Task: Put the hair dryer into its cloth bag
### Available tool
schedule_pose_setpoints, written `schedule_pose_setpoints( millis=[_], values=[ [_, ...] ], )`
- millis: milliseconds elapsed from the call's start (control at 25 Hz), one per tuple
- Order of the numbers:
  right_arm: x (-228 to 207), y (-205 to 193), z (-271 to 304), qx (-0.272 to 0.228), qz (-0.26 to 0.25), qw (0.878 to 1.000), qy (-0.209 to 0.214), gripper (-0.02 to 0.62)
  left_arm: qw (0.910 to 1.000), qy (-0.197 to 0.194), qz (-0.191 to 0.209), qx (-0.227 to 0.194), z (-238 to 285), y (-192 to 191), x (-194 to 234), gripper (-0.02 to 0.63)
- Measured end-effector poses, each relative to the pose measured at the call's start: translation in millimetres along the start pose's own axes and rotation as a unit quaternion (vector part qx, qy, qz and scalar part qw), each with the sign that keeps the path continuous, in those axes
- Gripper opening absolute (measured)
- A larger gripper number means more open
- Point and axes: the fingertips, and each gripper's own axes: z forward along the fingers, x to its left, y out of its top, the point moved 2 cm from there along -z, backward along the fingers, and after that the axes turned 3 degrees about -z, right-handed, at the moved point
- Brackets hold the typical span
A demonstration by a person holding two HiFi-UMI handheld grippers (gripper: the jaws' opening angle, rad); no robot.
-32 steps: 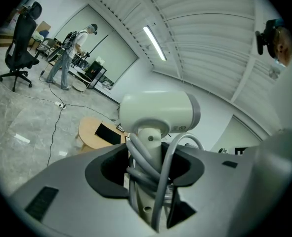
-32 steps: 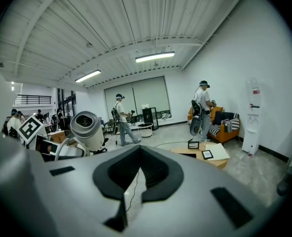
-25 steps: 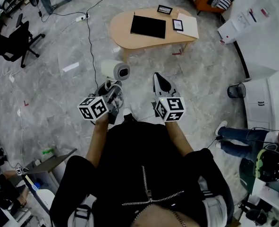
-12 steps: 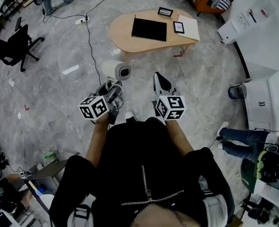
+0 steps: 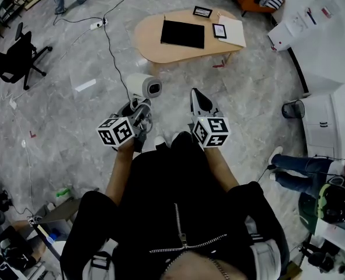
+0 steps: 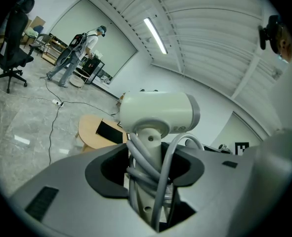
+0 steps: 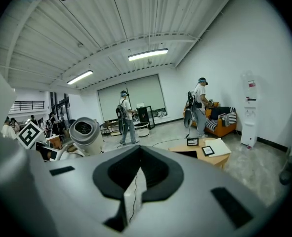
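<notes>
A white hair dryer (image 5: 143,86) with its grey cord wound round the handle is held upright over the floor. My left gripper (image 5: 138,107) is shut on the handle and cord, and the barrel (image 6: 158,112) stands above the jaws. The same dryer shows at the left in the right gripper view (image 7: 86,135). My right gripper (image 5: 197,98) is shut with nothing in it, level with the left one and to its right. A flat black cloth bag (image 5: 183,34) lies on the low wooden table (image 5: 152,45) ahead, apart from both grippers.
Two small framed pictures (image 5: 219,31) and a sheet of paper lie on the table beside the bag. A cable (image 5: 108,45) runs across the floor left of the table. An office chair (image 5: 17,45) stands far left, a bin (image 5: 292,109) at the right, and a seated person (image 5: 312,174) beyond it.
The person's feet have shifted under the grippers with a small step toward the table. Both grippers keep their pose, and the dryer stays in the left one.
</notes>
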Motion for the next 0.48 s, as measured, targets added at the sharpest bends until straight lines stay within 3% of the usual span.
schedule_pose_setpoints(
  millis=[480],
  values=[
    [-27.7, 7.7, 30.4, 0.0, 0.012, 1.0, 0.006, 0.009, 0.9999, 0.01, -0.005, 0.007, 36.0, 11.1, 1.8, 0.21]
  ],
)
